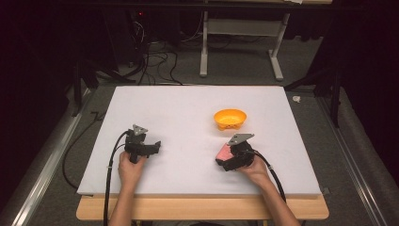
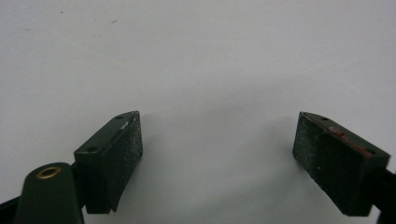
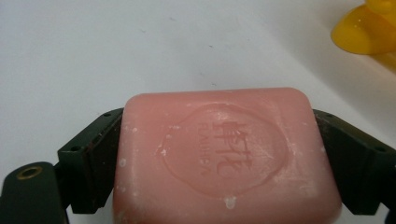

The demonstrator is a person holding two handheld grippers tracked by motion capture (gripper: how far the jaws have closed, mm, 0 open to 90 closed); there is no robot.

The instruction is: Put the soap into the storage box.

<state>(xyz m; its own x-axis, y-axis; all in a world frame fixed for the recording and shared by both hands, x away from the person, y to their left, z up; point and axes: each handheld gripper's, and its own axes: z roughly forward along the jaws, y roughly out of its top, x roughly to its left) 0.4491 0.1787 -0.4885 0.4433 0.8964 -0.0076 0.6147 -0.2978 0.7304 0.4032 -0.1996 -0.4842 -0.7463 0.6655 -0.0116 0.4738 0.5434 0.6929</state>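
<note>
Pink soap is clamped by the right gripper near an orange bowl, while the left gripper is held wide apart over the white table.

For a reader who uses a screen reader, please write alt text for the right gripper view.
A pink bar of soap with an embossed oval stamp is clamped between the two black jaws of the right gripper, over a white table surface. Part of a yellow-orange bowl shows at the upper right corner.
</note>
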